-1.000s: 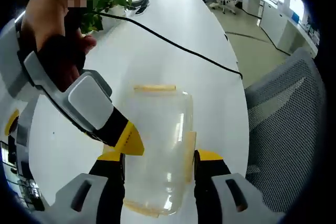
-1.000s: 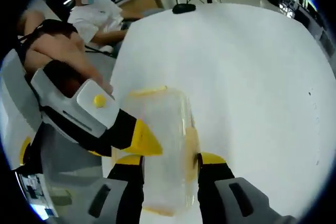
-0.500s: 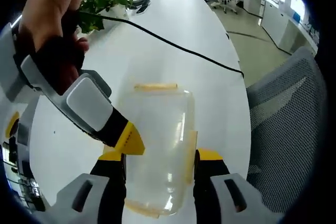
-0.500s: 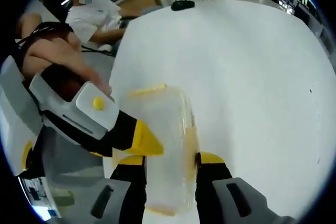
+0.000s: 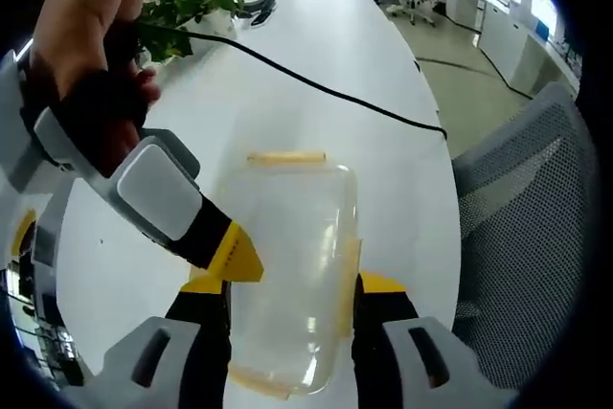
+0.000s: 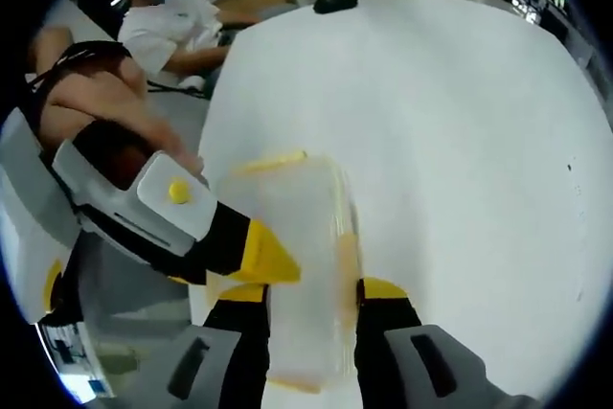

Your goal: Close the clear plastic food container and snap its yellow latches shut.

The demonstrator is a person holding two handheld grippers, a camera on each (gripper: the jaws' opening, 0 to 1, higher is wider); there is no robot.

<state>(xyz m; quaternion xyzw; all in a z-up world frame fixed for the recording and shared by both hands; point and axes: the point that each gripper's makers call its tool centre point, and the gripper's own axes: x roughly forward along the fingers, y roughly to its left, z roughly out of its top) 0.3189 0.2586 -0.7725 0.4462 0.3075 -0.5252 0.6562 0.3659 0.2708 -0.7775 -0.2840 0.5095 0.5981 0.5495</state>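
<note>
so both grippers bracket the clear container (image 5: pixel 292 265) on the white table (image 5: pixel 316 112), one from each end. the left gripper (image 5: pixel 290 296) has its jaws spread around the container's sides; the right gripper (image 6: pixel 305 302) likewise straddles it. in the left gripper view a hand (image 5: pixel 91 45) grips the right gripper's handle, whose yellow tip touches the container's edge.

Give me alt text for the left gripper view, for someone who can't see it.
A clear plastic food container with yellow latches sits on a white table between the left gripper's jaws, while the right gripper reaches in against its side. A black cable and a green plant lie beyond.
</note>
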